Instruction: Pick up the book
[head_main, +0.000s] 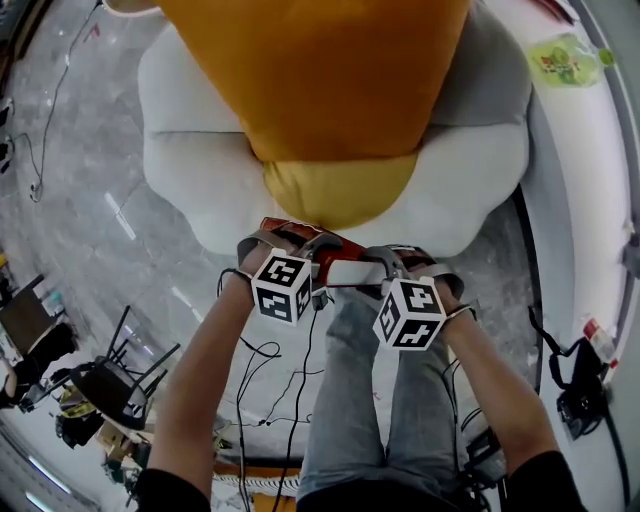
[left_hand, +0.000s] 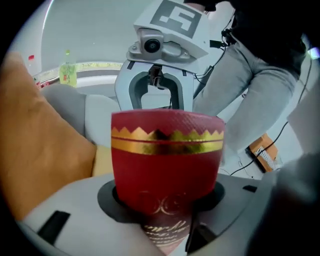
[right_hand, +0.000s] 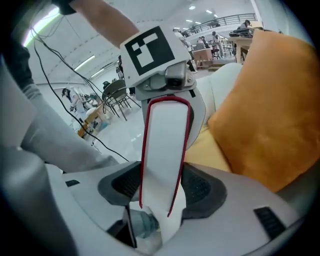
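Observation:
A red book (head_main: 345, 268) with a gold zigzag band hangs between my two grippers, just in front of the sofa's seat edge. In the head view my left gripper (head_main: 288, 238) holds its left end and my right gripper (head_main: 405, 260) its right end. The left gripper view shows the red, gold-banded side of the book (left_hand: 167, 165) filling the gap between my left gripper's (left_hand: 165, 202) pads, with the right gripper (left_hand: 156, 95) beyond. In the right gripper view the white page edge (right_hand: 162, 150) stands between my right gripper's (right_hand: 162, 189) pads, which touch both red covers.
A pale grey sofa (head_main: 195, 170) carries a big orange pillow (head_main: 320, 70) and a yellow cushion (head_main: 340, 190). A green bottle (head_main: 565, 60) lies on the white ledge at right. Cables (head_main: 270, 390) trail on the floor by the person's jeans (head_main: 370, 400); chairs (head_main: 110, 380) stand at left.

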